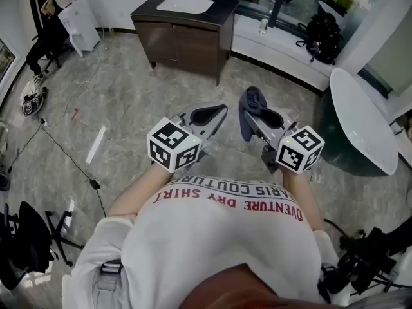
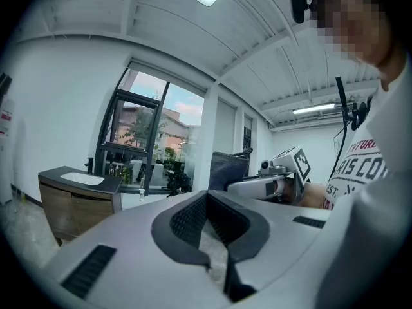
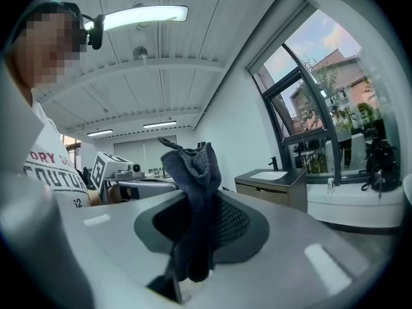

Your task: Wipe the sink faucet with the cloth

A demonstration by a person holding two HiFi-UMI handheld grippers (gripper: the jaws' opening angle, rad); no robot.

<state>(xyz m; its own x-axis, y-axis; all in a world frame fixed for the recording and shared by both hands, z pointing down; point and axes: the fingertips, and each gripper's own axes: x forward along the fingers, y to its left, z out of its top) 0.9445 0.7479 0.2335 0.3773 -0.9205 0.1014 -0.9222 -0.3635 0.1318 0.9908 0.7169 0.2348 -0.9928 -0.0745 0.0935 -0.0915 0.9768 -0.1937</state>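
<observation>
Carrying step: my right tool [image 1: 255, 116] grips the cloth [image 1: 247, 126], left tool [image 1: 217, 111] clenched empty; next, walk to the faucet [image 3: 275, 163].

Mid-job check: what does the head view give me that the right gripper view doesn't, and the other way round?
Only the head view: the floor cable and the black chair off to the person's left.

Only the right gripper view: the ceiling light and the buildings outside the window.

Both: the dark cloth pinched in the shut right gripper, the left gripper beside it, and the sink cabinet some way ahead.
</observation>
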